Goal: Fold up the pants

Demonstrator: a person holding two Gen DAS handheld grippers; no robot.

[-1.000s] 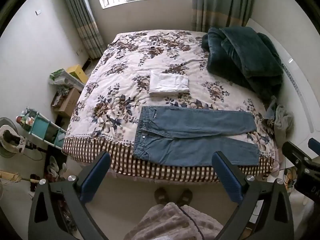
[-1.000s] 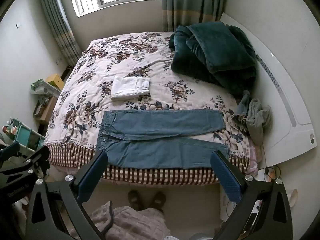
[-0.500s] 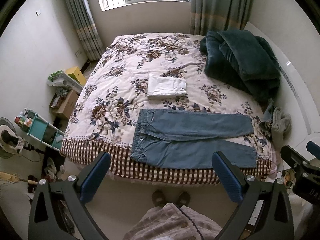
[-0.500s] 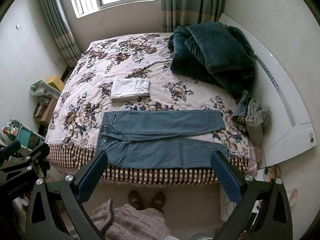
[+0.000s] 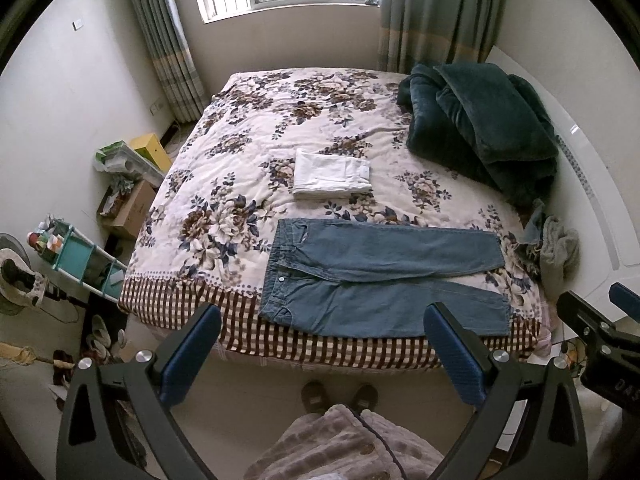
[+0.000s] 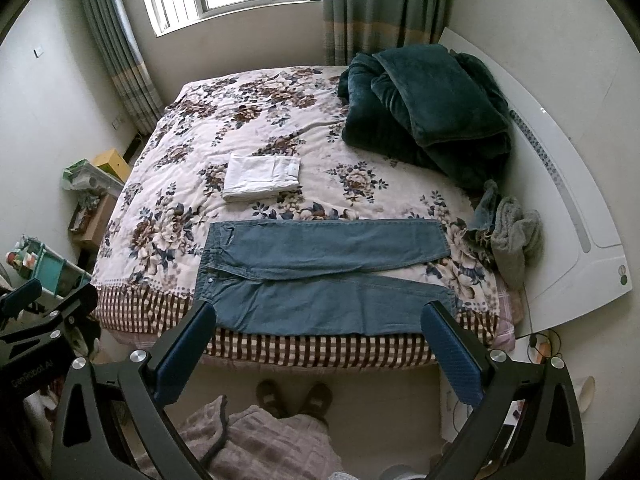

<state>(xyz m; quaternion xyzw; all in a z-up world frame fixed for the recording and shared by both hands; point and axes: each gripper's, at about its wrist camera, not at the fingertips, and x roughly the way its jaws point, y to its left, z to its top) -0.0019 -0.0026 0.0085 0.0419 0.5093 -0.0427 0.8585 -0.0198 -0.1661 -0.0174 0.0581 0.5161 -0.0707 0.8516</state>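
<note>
The opening approach is being made: the jeans (image 5: 380,280) are being shown laid flat along the near edge of the bed (image 5: 280,128), waistband toward nine o'clock, legs running toward three o'clock, nothing folded yet. The left gripper (image 5: 322,344) is being held well above the floor with its fingers (image 5: 192,356) spread wide on nothing; the right gripper (image 6: 318,344) is likewise being carried wide open and empty. A folded white garment (image 5: 330,176) is lying toward twelve o'clock of the jeans, apart from them. Next, by judgement, both grippers are being called down to the far leg so it can be laid over the near one. Compared with a second ago, the bed is being framed slightly lower and nearer; the jeans are being left unmoved.
</note>
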